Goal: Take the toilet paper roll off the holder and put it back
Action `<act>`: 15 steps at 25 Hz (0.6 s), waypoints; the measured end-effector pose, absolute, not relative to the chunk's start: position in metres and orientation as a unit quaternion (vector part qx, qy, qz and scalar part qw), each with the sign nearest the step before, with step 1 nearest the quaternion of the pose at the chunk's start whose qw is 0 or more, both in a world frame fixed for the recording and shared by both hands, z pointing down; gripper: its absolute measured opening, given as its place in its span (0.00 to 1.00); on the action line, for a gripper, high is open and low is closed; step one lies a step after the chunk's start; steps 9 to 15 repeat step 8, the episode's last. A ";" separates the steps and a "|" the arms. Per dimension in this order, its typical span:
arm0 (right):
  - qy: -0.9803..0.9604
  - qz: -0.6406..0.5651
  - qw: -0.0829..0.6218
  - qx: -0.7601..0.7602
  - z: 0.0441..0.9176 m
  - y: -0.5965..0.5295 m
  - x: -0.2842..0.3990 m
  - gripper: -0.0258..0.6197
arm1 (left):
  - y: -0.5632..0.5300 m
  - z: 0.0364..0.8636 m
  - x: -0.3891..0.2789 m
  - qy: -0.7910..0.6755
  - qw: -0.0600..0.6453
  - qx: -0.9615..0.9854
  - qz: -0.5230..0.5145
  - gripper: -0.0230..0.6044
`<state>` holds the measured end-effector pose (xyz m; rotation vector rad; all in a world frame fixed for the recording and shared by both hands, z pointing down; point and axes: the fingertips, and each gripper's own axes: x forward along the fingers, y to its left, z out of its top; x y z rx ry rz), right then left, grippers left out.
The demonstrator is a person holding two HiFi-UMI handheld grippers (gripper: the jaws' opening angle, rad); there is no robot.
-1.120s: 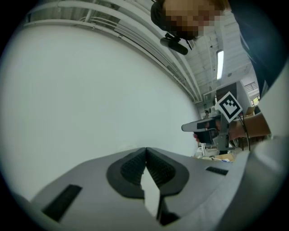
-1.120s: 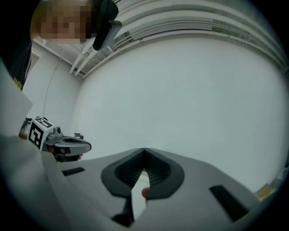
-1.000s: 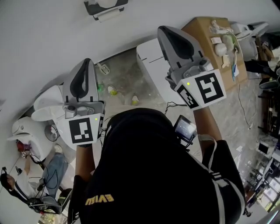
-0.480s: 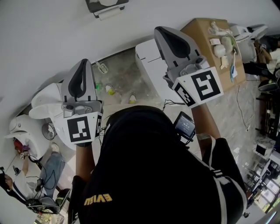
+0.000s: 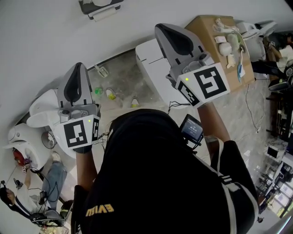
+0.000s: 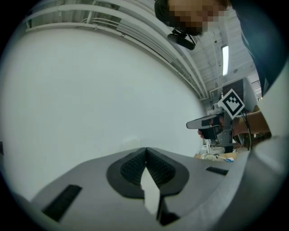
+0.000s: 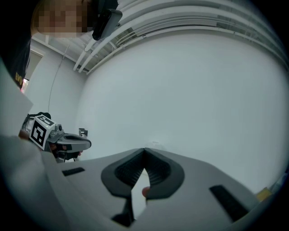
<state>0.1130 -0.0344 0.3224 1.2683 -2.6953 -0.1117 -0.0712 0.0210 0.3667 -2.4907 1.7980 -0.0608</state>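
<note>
Toilet roll (image 5: 104,13); left tongs (image 6: 146,150), right tongs (image 7: 144,150) closed

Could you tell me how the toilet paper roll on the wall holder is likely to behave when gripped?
The toilet paper roll looks like soft white paper, so it is probably light and would squash a little under jaws. Being round, it may spin on the holder or roll if set down. It is too small here to see a loose end.

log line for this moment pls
left gripper: shut, empty | right gripper: shut, empty | both face the white wall | toilet paper holder: on wall, neither gripper at it
</note>
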 end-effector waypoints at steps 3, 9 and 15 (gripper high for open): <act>-0.899 -0.027 0.090 0.428 0.343 -0.045 0.118 0.03 | 0.012 0.400 -0.087 0.601 0.009 -0.799 -0.033 0.05; -0.890 0.001 0.134 0.435 0.388 -0.072 0.148 0.03 | 0.011 0.477 -0.113 0.635 -0.051 -0.765 -0.091 0.05; -0.890 0.001 0.134 0.435 0.388 -0.072 0.148 0.03 | 0.011 0.477 -0.113 0.635 -0.051 -0.765 -0.091 0.05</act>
